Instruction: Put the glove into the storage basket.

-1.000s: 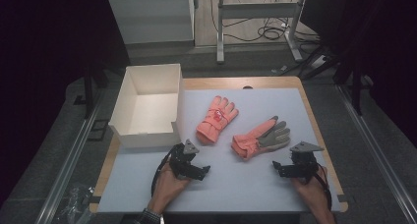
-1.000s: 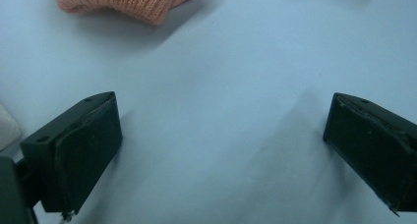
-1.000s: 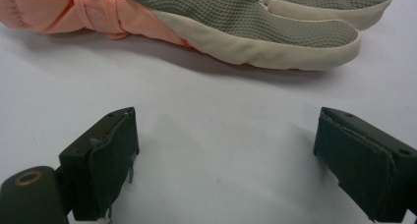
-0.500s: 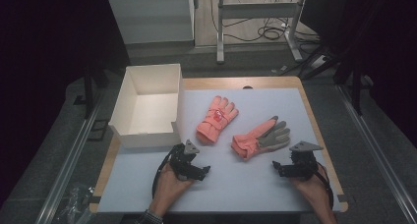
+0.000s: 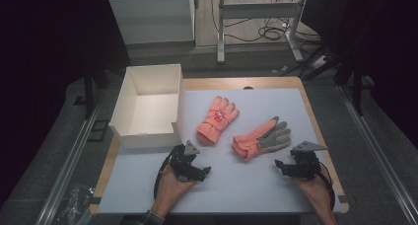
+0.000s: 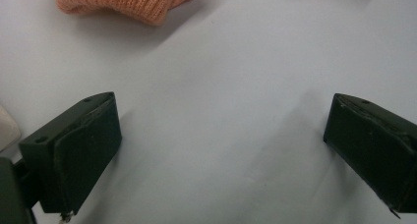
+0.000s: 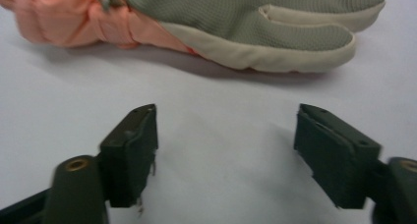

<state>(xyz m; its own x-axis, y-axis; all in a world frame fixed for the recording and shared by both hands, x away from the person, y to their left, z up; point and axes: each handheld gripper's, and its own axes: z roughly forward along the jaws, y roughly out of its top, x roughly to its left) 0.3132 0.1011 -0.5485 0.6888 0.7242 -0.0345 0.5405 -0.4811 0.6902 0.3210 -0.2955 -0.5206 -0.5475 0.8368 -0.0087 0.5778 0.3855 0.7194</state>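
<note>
In the high view, two orange gloves lie mid-table on the pale mat point(image 5: 256, 185). The back-up glove point(image 5: 217, 120) lies just right of the white box point(image 5: 148, 109). The palm-up glove point(image 5: 261, 139), grey-palmed, lies right of it and nearer. The left gripper point(image 5: 199, 169) rests near the box's near corner, the right gripper point(image 5: 282, 167) just near of the palm-up glove; both are small and dark here, their jaws hard to read.

In the left gripper view, the left gripper point(image 6: 221, 150) stands wide open over bare mat; the back-up glove's knit cuff point(image 6: 123, 0) is cut off by the far edge.

In the right gripper view, the right gripper point(image 7: 226, 150) is open with nothing between its jaws, which have just been closing. The palm-up glove point(image 7: 236, 22) lies just beyond, its cuff blurred, its fingers cropped.
</note>
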